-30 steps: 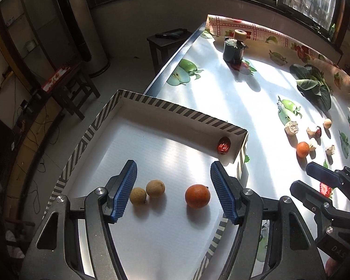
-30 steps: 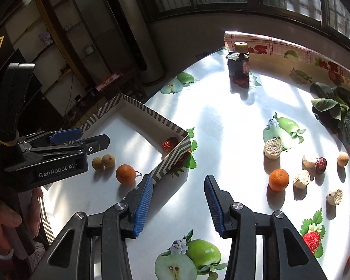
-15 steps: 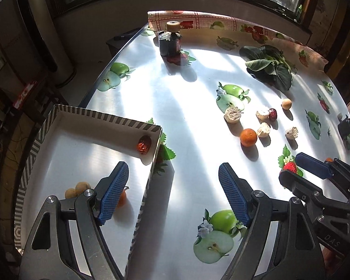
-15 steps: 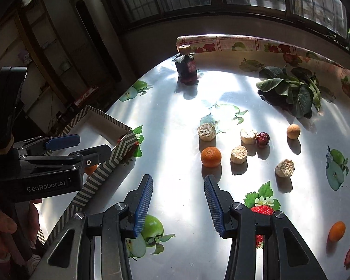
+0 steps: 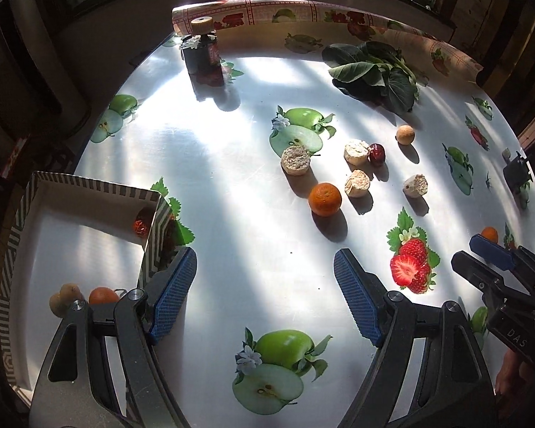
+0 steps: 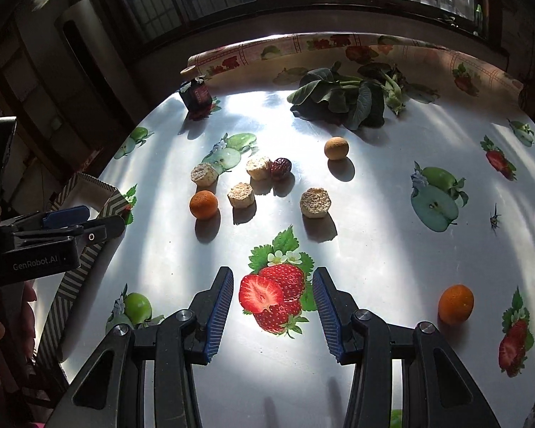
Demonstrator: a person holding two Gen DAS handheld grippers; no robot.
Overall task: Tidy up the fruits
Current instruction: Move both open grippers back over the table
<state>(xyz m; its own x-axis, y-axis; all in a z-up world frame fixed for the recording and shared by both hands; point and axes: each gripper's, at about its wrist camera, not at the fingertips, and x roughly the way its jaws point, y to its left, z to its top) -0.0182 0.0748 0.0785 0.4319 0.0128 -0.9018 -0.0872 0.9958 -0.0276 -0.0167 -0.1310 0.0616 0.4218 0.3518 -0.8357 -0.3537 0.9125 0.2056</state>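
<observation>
Left gripper (image 5: pixel 265 290) jaws wide apart, holding nothing, above bare tablecloth. Right gripper (image 6: pixel 271 312) jaws also apart, empty, hanging over a printed strawberry on the cloth. Striped box (image 5: pixel 153 226) to the left of the left gripper, its near corner just beside the left finger; inside it a red date (image 5: pixel 141 222) in the far corner, an orange (image 5: pixel 101 294) and two small tan fruits (image 5: pixel 64 297) partly hidden behind the gripper frame. Ahead of both grippers, loose on the table (image 5: pixel 232 178): mandarin (image 6: pixel 203 204), four pale cut chunks (image 6: pixel 315 202) around it, dark red date (image 6: pixel 281 168) touching one chunk, round tan fruit (image 6: pixel 336 148) farther off. Second mandarin (image 6: pixel 455 303) sits to the right of the right gripper, well apart from the cluster. Leafy greens (image 6: pixel 346 96) far ahead, dark bottle (image 5: pixel 200 55) far ahead-left near the table edge.
</observation>
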